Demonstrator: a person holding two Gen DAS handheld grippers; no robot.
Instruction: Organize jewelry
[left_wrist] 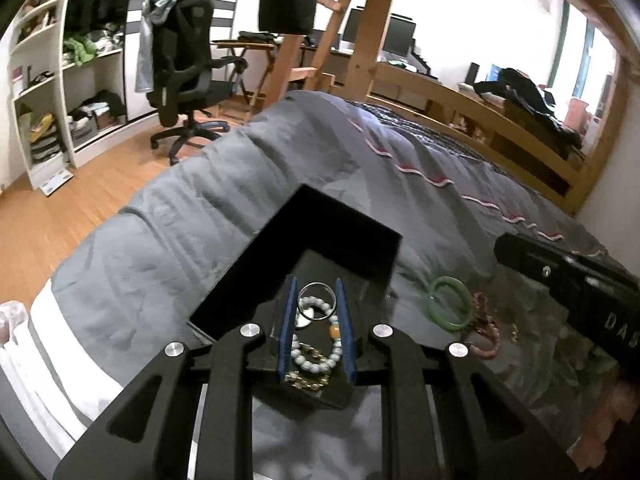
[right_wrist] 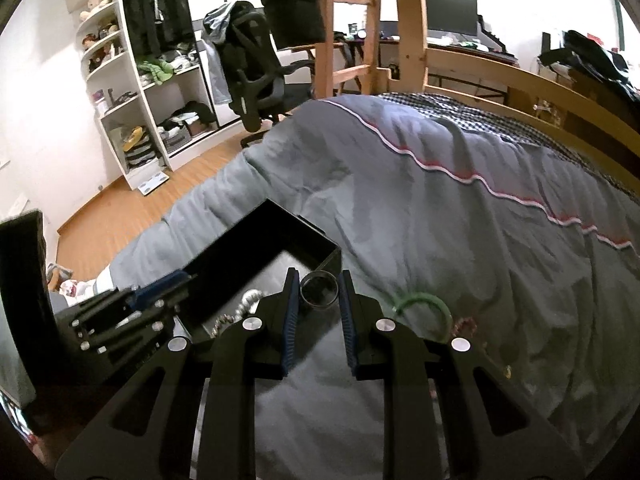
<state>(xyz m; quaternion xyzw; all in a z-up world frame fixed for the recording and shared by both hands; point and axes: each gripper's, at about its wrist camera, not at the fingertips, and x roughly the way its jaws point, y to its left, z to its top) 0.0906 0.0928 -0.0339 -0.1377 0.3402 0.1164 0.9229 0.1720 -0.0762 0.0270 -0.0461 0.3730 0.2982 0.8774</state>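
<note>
so my right gripper [right_wrist: 319, 294] is pinching the metal bangle [right_wrist: 318, 289] upright between its pads, hanging right over the near corner of the black box [right_wrist: 256, 236], while my left gripper [left_wrist: 316, 312], jaws spread around nothing, hovers above the pearl bracelet [left_wrist: 318, 354] already inside.

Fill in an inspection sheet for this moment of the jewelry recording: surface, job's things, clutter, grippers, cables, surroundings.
Surface: grey duvet on a wooden-framed bed, rumpled.
Job's things: open black box holding a white bead bracelet, a metal ring and gold pieces; green bangle and pink bead strands lie on the duvet beside it.
Clutter: nothing seen on the duvet besides the jewelry.
Grippers: right gripper jaws grip a dark metal bangle at the box's corner; left gripper jaws apart over the box, holding nothing.
Cables: nothing seen.
Surroundings: office chair, open wardrobe shelves, desk with monitors.
</note>
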